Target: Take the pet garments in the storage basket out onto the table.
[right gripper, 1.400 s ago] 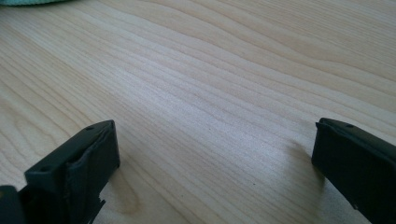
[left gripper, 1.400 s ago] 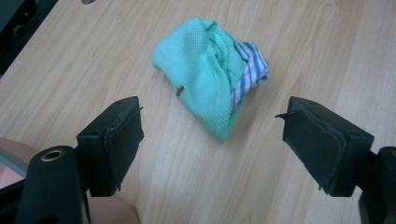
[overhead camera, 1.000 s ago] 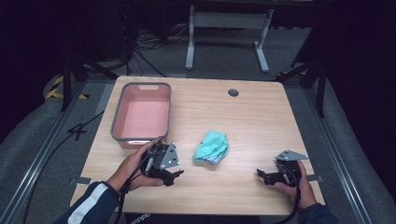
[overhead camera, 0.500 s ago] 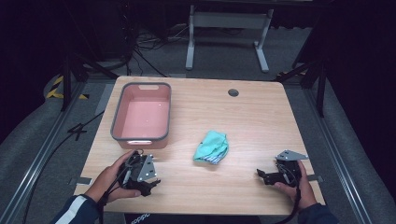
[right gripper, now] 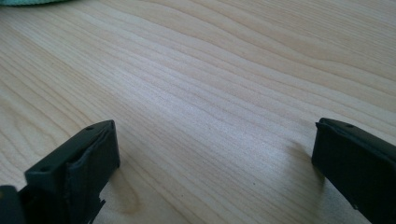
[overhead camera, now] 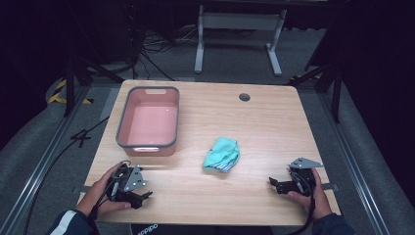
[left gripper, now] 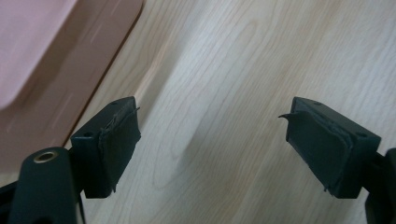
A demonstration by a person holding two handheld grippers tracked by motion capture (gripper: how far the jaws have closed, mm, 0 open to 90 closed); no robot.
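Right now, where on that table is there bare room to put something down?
Most of the wooden table is bare: the stretch right of the pink tub and behind the teal cloth, and the front strip between the left hand-held gripper and the right hand-held gripper.

A light wooden table [overhead camera: 274, 127] with wavy grain is showing under a pink plastic tub [overhead camera: 148, 122] with a grey rim and a crumpled mint-green cloth [overhead camera: 222, 154] with a striped edge. Black grippers, left [overhead camera: 139, 198] and right [overhead camera: 274, 183], are carrying grey plates; one sleeve [overhead camera: 66, 223] is navy with white.
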